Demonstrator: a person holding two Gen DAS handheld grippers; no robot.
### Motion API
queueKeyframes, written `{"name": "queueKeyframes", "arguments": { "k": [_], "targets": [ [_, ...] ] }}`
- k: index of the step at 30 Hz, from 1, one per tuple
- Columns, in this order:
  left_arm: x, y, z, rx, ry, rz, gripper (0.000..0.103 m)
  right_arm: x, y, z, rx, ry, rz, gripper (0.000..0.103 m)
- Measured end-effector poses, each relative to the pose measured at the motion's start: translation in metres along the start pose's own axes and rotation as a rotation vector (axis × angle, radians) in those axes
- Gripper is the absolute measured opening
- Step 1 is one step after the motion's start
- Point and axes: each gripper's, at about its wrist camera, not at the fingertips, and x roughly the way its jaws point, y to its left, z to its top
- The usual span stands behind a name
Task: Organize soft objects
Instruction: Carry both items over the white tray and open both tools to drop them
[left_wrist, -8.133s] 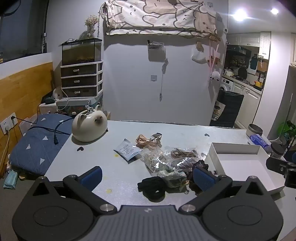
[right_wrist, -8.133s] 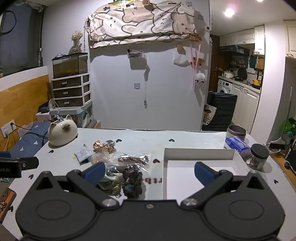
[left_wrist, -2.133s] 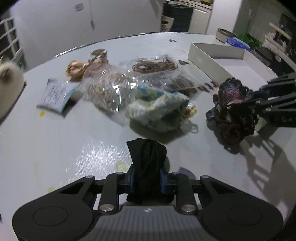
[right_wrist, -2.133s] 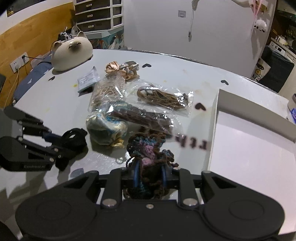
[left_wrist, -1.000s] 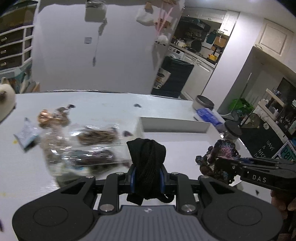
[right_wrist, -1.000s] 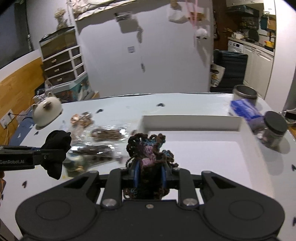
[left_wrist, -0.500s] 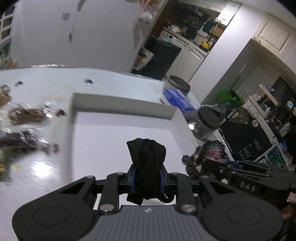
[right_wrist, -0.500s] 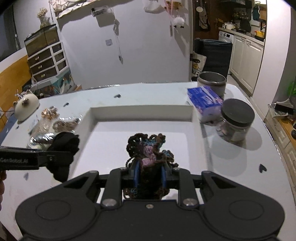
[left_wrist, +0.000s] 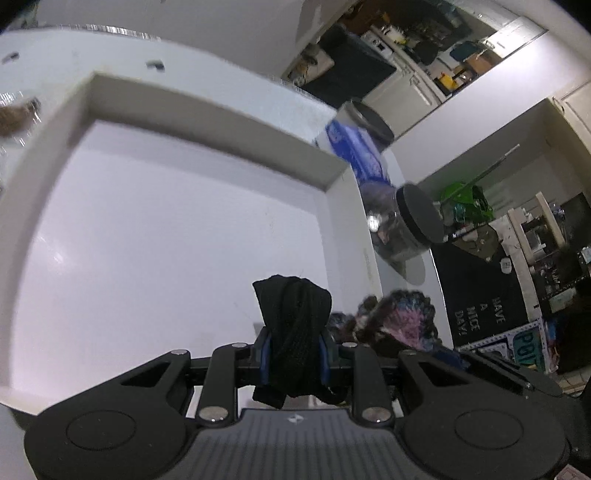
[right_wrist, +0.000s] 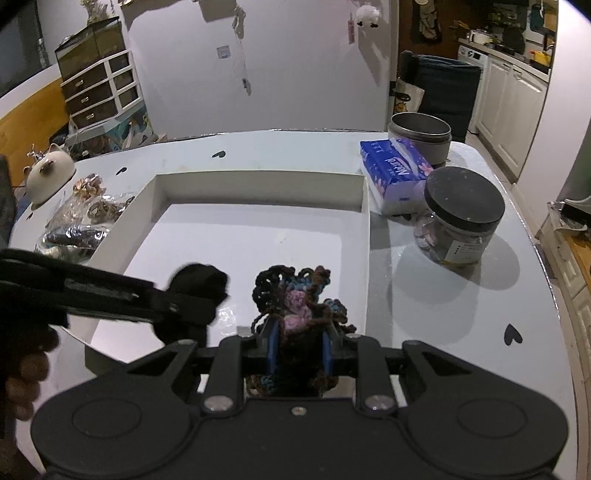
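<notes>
Holding both soft pieces over the white tray (right_wrist: 255, 184).
Our left gripper (left_wrist: 293, 347) clamps the black band (left_wrist: 293, 332), upright; our right gripper (right_wrist: 298, 349) clamps the crocheted scrunchie (right_wrist: 295, 295), also standing upright.

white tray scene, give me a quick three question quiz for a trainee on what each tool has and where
1. True or false: the left tool is shut on a black fabric piece.
2. What does the right tool hold? A) tissue pack B) crocheted multicolour piece C) jar
3. Fill in: both held items hang over the white ____.

Key:
1. true
2. B, the crocheted multicolour piece
3. tray
</notes>
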Motion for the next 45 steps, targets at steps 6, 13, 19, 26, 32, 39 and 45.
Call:
{"name": "queueKeyframes", "arguments": {
  "k": [6, 13, 19, 26, 32, 39, 45],
  "targets": [
    [0.022, -0.008, -0.005, -0.006, 0.074, 0.015, 0.055, 0.008, -0.007, -0.001, -0.007, 0.016, 0.023, 0.027],
    [0.009, -0.008, -0.003, 0.039, 0.046, 0.053, 0.031, -0.002, -0.017, 0.000, 0.025, 0.012, 0.074, 0.041],
    [0.030, -0.009, -0.006, 0.071, 0.142, 0.114, 0.027, 0.005, -0.012, 0.000, -0.016, 0.060, 0.063, 0.021],
    [0.026, -0.015, -0.008, 0.132, 0.115, 0.135, 0.038, 0.008, -0.013, -0.012, 0.001, 0.093, 0.035, 0.020],
    [0.001, -0.021, -0.011, 0.185, 0.058, 0.165, 0.069, -0.019, -0.024, -0.007, 0.060, 0.010, 0.039, 0.033],
    [-0.030, -0.025, -0.017, 0.211, -0.014, 0.218, 0.098, -0.037, -0.030, -0.010, 0.091, -0.037, 0.009, 0.070],
    [-0.050, -0.026, -0.024, 0.221, -0.058, 0.265, 0.103, -0.048, -0.034, -0.016, 0.113, -0.068, -0.015, 0.096]
  ]
}}
